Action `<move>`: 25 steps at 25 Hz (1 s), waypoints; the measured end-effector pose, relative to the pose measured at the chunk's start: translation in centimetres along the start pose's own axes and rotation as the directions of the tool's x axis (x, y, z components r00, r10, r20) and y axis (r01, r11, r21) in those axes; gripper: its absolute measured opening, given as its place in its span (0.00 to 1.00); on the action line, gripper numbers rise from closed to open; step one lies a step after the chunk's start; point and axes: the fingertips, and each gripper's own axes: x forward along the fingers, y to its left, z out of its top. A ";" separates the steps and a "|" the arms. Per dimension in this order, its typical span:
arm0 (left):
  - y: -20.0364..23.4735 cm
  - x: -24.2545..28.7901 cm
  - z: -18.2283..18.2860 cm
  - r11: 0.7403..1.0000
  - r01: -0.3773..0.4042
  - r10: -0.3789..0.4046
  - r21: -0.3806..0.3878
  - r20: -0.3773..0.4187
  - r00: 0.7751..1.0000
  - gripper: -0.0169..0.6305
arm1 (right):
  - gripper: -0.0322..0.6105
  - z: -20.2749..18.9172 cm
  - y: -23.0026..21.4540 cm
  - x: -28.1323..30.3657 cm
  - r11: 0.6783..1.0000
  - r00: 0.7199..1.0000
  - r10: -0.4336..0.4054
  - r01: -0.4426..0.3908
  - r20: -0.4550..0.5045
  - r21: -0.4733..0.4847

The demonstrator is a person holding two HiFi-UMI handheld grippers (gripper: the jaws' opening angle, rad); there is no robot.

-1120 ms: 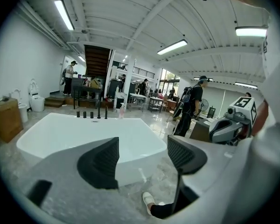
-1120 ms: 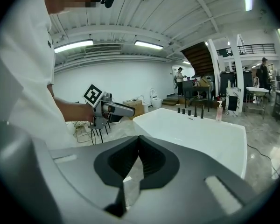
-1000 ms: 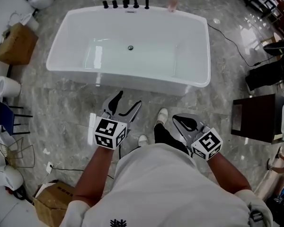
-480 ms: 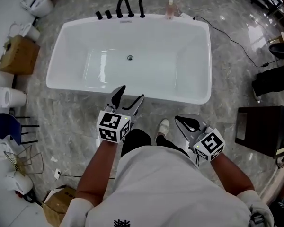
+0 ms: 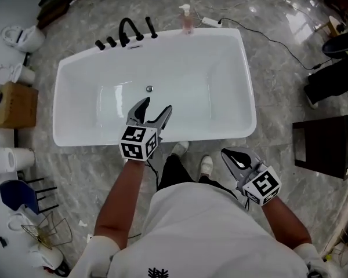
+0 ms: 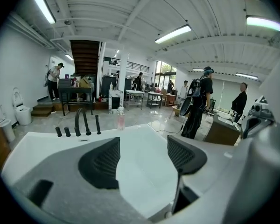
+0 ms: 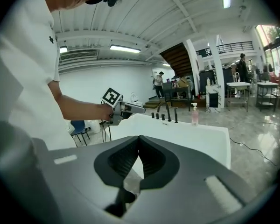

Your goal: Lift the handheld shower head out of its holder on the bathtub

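The white bathtub [image 5: 243,97] fills the middle of the head view. On its far rim stand black fittings: two knobs, an arched spout [image 5: 126,30] and the slim upright handheld shower head [image 5: 152,28] in its holder. My left gripper [image 5: 155,109] hangs open and empty over the tub's near rim, well short of the fittings. In the left gripper view the shower head [image 6: 97,124] stands far beyond the open left gripper [image 6: 142,155]. My right gripper [image 5: 232,155] is shut on nothing, outside the tub at the near right. The right gripper view shows the right gripper [image 7: 139,146] and the shower head [image 7: 176,115].
A pink soap bottle [image 5: 187,17] stands on the far rim right of the fittings. A cable [image 5: 272,39] crosses the marble floor at the back right. A dark cabinet [image 5: 330,146] is at the right, a cardboard box [image 5: 14,106] and blue chair [image 5: 17,193] at the left. Several people [image 6: 196,101] stand beyond.
The person has stepped up to the tub. My left gripper moved forward from the floor side to above the near rim, still open. The right gripper stays shut beside the body.
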 end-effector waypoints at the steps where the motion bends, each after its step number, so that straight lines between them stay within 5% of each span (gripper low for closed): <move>1: 1.1 1.2 0.6 1.000 0.010 -0.010 0.007 -0.003 1.000 0.52 | 0.07 0.5 -0.5 0.4 0.999 1.000 -0.028 0.028 0.007 0.017; 12: 13.1 12.9 5.2 0.997 0.043 -0.042 0.061 -0.014 0.999 0.52 | 0.07 3.8 -3.3 7.7 0.975 0.982 -0.188 0.188 -0.012 0.118; 25: 26.0 27.1 5.8 0.997 -0.048 0.050 0.052 -0.036 0.998 0.52 | 0.07 2.9 -6.2 12.0 0.913 0.939 -0.329 0.344 -0.103 0.218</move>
